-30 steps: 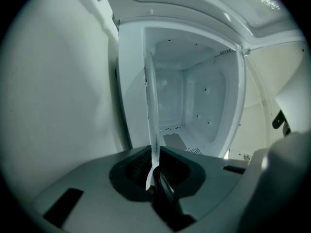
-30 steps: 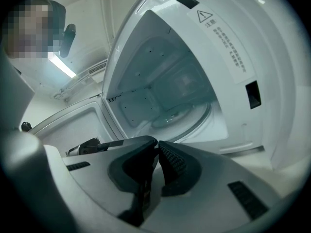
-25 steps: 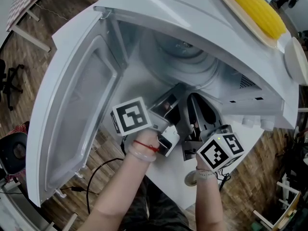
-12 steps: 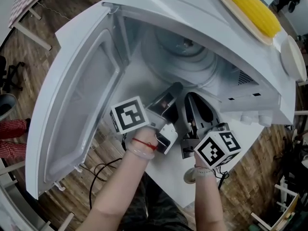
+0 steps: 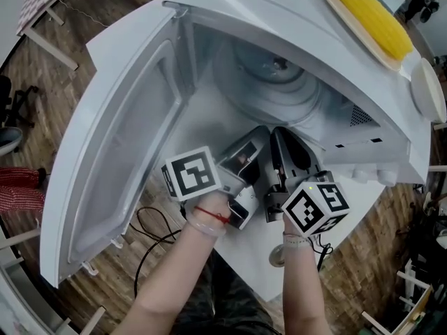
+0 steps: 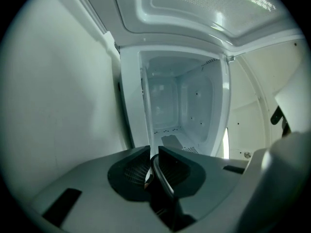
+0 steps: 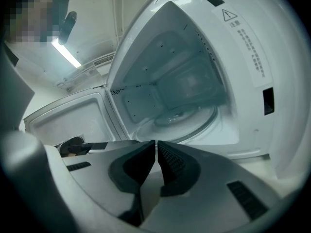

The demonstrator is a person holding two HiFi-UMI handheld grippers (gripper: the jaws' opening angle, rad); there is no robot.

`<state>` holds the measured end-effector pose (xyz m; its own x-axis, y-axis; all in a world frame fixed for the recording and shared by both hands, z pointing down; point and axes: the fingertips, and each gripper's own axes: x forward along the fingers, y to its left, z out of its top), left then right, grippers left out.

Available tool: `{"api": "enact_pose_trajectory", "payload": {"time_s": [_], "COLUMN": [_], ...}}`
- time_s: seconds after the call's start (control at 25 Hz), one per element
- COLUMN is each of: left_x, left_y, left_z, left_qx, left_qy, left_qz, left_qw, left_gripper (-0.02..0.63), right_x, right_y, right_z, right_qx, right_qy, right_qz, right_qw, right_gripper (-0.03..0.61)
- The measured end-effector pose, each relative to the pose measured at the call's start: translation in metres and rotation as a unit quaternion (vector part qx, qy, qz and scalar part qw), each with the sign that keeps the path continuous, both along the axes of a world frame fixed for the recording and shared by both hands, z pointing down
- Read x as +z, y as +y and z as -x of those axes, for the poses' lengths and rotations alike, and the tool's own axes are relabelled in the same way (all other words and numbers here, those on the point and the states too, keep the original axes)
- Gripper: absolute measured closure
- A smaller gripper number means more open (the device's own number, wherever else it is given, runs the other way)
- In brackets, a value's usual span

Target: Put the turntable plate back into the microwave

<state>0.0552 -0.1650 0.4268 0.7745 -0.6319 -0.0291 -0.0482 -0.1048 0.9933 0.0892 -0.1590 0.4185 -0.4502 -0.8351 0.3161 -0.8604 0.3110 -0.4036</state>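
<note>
With the plate (image 5: pixel 276 86) seemingly seated in the microwave (image 5: pixel 279 12) at upper centre, left gripper (image 6: pixel 154 155) and right gripper (image 7: pixel 155 147), fingers shut on nothing, should back out squarely.

Open microwave on the surface, plate inside, two claws at its mouth.

The microwave (image 5: pixel 293 19) stands on the surface (image 5: pixel 244 257), its door (image 5: pixel 119 152) swung out to the left. The plate (image 5: pixel 272 82) lies flat in the bottom of the cavity, well in from the opening. The left claw (image 5: pixel 260 132) and right claw (image 5: pixel 279 135) sit side by side just before the opening, close together and short of the plate, the left one nearer the door. A tray (image 5: pixel 334 5) with corn (image 5: pixel 370 9) on it rests on top of the microwave, at the right. A cable (image 5: pixel 150 222) lies on the floor (image 5: pixel 91 19) below the door, left of the surface.
</note>
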Motion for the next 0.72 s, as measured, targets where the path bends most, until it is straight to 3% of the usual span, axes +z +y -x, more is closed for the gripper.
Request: {"api": "enact_pose_trajectory", "payload": {"time_s": [0.36, 0.72], "left_x": [-0.002, -0.012], "left_y": [-0.001, 0.006], "left_z": [0.005, 0.005], "left_qx": [-0.006, -0.009], "left_qy": [-0.006, -0.093], "left_qz": [-0.006, -0.066], "left_qw": [0.9999, 0.9934], "left_gripper": [0.568, 0.569], "right_x": [0.0, 0.0], "right_y": [-0.001, 0.012], "right_z": [0.0, -0.003], "right_qx": [0.005, 0.008], "right_qy": [0.006, -0.001], "right_qz": [-0.003, 0.002], "right_qw": [1.0, 1.0], "right_gripper": [0.551, 0.551]}}
